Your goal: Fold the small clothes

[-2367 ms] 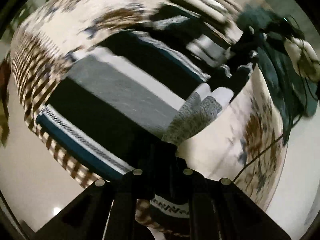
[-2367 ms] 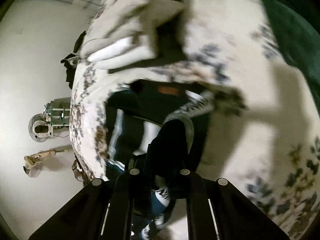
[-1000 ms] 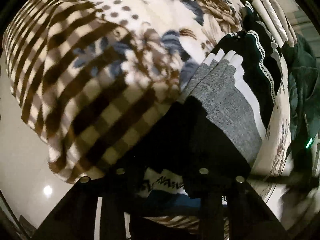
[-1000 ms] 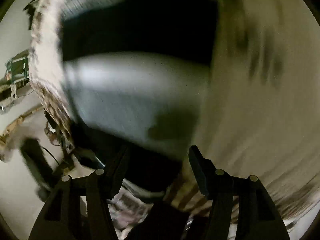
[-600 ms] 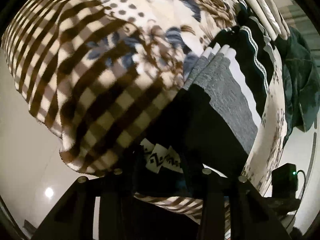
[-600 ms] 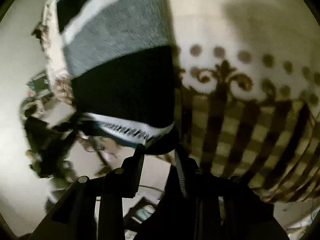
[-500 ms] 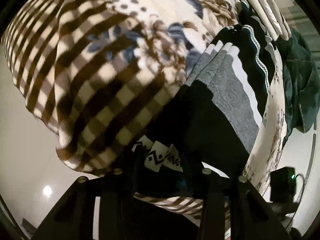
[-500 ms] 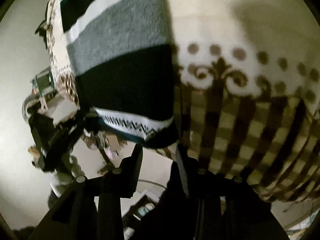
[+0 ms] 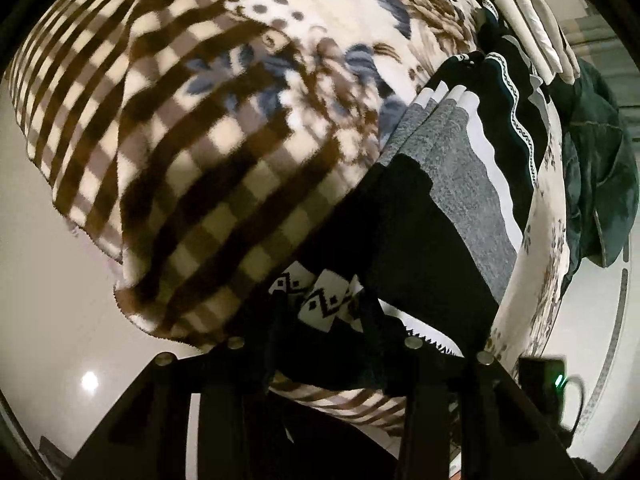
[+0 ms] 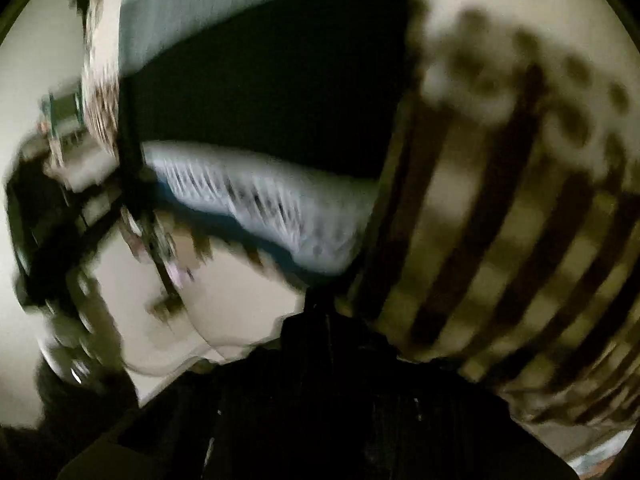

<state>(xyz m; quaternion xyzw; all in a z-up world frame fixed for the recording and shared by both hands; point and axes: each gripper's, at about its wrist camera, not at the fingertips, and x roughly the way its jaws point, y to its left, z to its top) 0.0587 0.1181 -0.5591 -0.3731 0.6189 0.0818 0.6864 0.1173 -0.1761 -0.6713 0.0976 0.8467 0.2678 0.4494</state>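
Left wrist view: the left gripper (image 9: 326,312), a black two-finger tool, has its jaws clamped on the white patterned hem of a black, grey and white striped knitted sweater (image 9: 448,200). The sweater lies on a fleece blanket with a brown checked border and blue-brown floral centre (image 9: 192,152), stretching away from the gripper toward the upper right. Its grey band and white stripe sit beyond the black band nearest the jaws. Past the sweater, folded cream-coloured cloth (image 9: 536,40) rests at the far edge of the blanket, and a dark green garment (image 9: 600,184) hangs just beside the blanket's right side. A pale glossy floor (image 9: 52,312) shows at lower left.

Right wrist view: the frame is heavily motion-blurred. The sweater's black band (image 10: 272,92) and white patterned hem (image 10: 272,204) lie on the checked blanket (image 10: 520,216). The right gripper (image 10: 320,320) appears only as a dark mass at the bottom; whether its jaws are apart or together cannot be told.
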